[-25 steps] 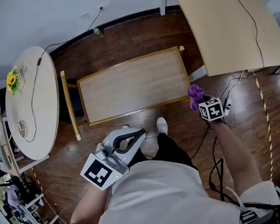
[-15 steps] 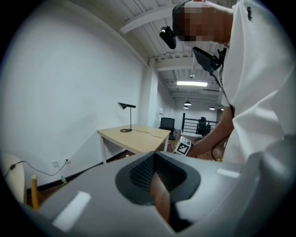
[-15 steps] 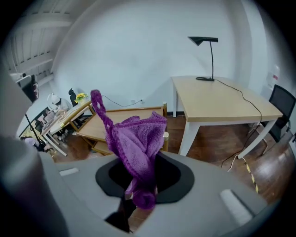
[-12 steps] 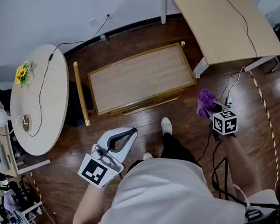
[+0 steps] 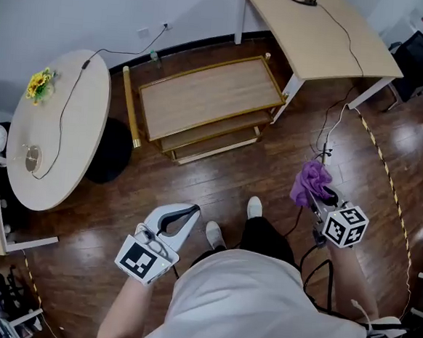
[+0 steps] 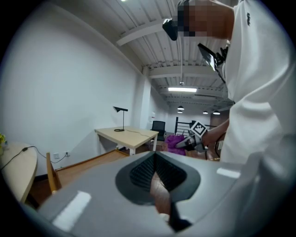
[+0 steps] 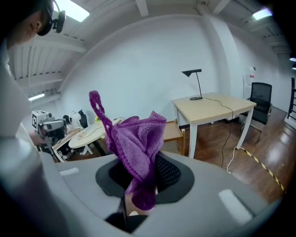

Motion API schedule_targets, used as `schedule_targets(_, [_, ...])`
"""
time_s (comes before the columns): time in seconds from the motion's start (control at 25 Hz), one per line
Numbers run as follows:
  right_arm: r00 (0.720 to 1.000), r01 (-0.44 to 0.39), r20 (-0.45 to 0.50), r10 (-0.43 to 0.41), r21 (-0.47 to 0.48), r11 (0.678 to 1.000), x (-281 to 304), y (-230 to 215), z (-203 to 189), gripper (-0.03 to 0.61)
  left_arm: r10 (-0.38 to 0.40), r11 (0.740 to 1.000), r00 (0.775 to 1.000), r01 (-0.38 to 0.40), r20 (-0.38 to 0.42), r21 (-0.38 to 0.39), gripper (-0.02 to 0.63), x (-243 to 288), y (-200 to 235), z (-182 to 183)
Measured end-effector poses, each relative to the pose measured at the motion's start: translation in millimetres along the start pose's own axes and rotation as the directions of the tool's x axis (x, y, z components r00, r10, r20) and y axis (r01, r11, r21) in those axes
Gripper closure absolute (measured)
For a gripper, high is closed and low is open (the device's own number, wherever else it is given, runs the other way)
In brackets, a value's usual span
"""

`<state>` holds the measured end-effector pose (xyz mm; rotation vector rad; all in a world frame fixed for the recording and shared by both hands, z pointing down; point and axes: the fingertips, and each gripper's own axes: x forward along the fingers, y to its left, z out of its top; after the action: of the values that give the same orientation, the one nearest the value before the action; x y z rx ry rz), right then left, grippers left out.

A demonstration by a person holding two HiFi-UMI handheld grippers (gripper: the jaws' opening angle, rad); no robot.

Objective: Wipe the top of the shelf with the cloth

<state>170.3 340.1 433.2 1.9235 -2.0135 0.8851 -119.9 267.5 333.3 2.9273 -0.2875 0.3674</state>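
Currently: right gripper (image 5: 317, 197) is pinching the purple knitted cloth (image 5: 309, 179), right of frame centre.
Cloth is bunching floppily above the ribbed jaws; the rectangular wooden shelf (image 5: 208, 99) is sitting upper centre, well apart. Left gripper (image 5: 187, 212) is hanging lower left, jaws together, empty.

Bright, even room light all round: ceiling strip lights (image 6: 181, 89) glow in the left gripper view, a panel (image 7: 74, 9) blazes overhead in the right one, and shadows on the wood floor (image 5: 196, 178) are soft. Both gripper views bow hard at the edges into black corners. The near foreground is smeared out of focus, yet the cloth (image 7: 134, 139) knit reads crisp.
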Motion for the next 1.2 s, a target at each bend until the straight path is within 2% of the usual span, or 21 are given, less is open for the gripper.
schedule_targets(0.24, [0.991,-0.030,0.132,0.038,-0.061,0.998,-85.5,22.1,20.7,0.477,0.031,0.999,0.999,-0.031,0.021,0.032,0.595,-13.9,-50.7,-2.6])
schedule_targets(0.4, [0.979,-0.067,0.186,0.084,-0.097,0.993,-137.6,16.8,14.7,0.477,0.060,0.998,0.997,-0.061,0.046,0.021,0.595,-3.4,-103.8,6.2])
schedule_targets(0.56, [0.972,-0.105,0.196,0.128,-0.121,0.987,-189.2,-3.4,-9.7,0.477,0.086,0.996,0.993,-0.088,0.075,0.015,0.595,16.4,-175.0,13.1])
schedule_targets(0.68, [0.970,-0.132,0.183,0.159,-0.155,0.979,-220.4,-19.3,-37.4,0.477,0.099,0.995,0.992,-0.101,0.082,0.022,0.595,29.1,-232.7,7.3])
schedule_targets(0.84, [0.968,-0.163,0.165,0.191,-0.167,0.972,-249.9,-26.1,-63.3,0.477,0.121,0.993,0.989,-0.120,0.083,-0.007,0.595,32.5,-290.1,-0.3])
schedule_targets(0.96, [0.964,-0.177,0.166,0.206,-0.177,0.968,-271.5,-26.2,-72.2,0.477,0.112,0.994,0.992,-0.112,0.050,0.007,0.595,31.0,-317.6,-7.5])
schedule_targets(1.2, [0.958,-0.173,0.202,0.204,-0.160,0.972,-295.5,-36.1,-77.7,0.477,0.102,0.993,0.993,-0.105,0.055,0.058,0.595,35.3,-339.8,3.7])
